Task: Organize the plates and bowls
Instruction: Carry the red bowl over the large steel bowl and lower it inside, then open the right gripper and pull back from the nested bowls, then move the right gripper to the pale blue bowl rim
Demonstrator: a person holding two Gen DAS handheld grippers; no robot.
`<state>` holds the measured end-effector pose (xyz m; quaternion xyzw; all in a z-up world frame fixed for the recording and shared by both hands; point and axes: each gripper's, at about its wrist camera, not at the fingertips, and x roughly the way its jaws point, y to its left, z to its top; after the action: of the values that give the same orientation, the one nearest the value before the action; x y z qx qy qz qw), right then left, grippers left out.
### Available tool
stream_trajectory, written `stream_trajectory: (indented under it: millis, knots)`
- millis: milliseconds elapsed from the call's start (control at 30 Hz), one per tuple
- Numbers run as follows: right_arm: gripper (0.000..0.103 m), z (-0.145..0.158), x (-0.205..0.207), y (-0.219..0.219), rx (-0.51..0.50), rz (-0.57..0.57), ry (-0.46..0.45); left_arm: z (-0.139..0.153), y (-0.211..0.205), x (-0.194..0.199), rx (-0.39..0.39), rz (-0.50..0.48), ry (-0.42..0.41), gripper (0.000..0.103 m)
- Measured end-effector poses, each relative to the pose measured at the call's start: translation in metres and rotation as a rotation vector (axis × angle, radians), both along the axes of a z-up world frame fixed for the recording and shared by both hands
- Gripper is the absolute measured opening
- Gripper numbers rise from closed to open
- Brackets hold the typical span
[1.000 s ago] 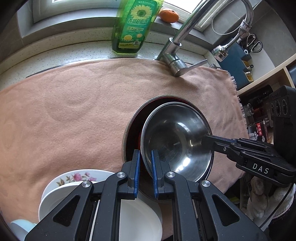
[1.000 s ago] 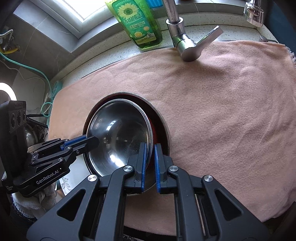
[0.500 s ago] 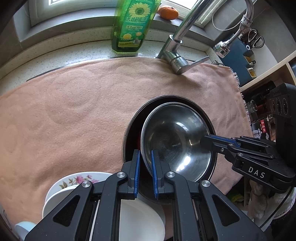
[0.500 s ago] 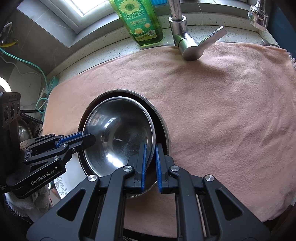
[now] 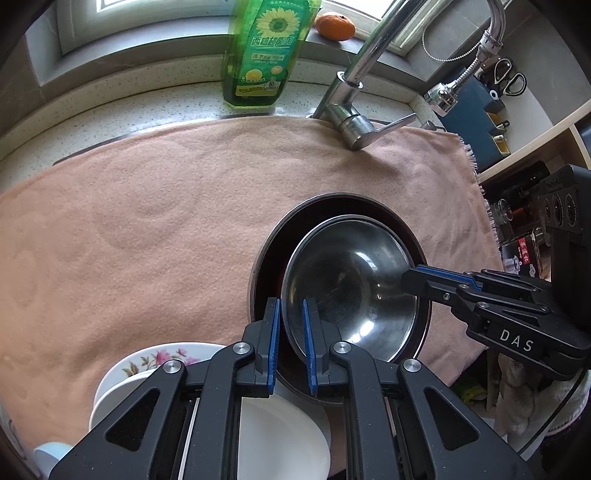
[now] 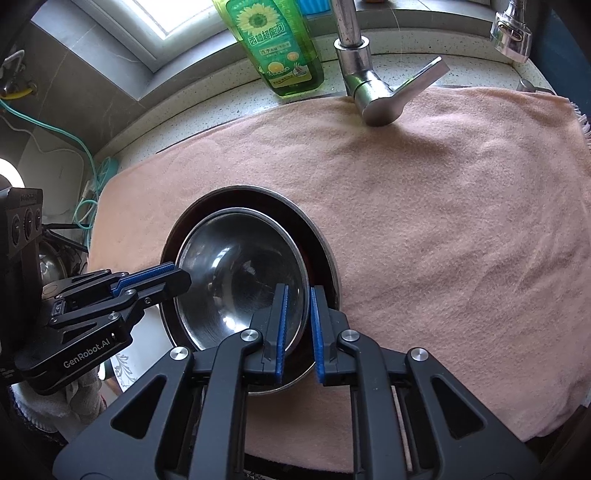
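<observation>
Left claw (image 5: 291,339) and right claw (image 6: 297,328) are each clamped on opposite rims of the steel bowl (image 5: 351,288), nested in the dark pan (image 5: 266,266) beneath. Risk: thin rim slipping from pads, or uneven lift tilting it.

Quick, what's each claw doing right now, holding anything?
Left claw: closed on the steel bowl's rim.
Right claw: closed on the same steel bowl's rim, opposite side.

Pink towel (image 5: 177,206) spread below faucet (image 5: 351,110); green soap bottle (image 5: 264,55) left of faucet, orange (image 5: 336,26) behind, scissors (image 5: 508,75) far right.
</observation>
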<state>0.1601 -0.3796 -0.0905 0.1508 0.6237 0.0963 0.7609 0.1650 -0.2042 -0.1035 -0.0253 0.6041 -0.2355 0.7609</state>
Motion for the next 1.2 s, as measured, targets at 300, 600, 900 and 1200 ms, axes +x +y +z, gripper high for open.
stream_trajectory:
  millis: [300, 600, 900, 1200]
  knots:
    - [0.012, 0.009, -0.002, -0.002, -0.003, -0.005, -0.022, 0.016, 0.009, 0.000, -0.051, 0.014, -0.023, 0.011]
    - [0.013, 0.044, -0.012, 0.011, 0.011, 0.036, -0.134, 0.056, 0.039, -0.011, -0.123, 0.063, -0.107, 0.011]
    - [0.048, 0.082, -0.024, 0.048, 0.037, 0.110, -0.290, 0.086, 0.104, -0.036, -0.176, 0.200, -0.193, 0.011]
    - [0.053, 0.084, -0.029, 0.103, 0.095, 0.224, -0.331, 0.087, 0.194, -0.082, -0.169, 0.424, -0.237, 0.011]
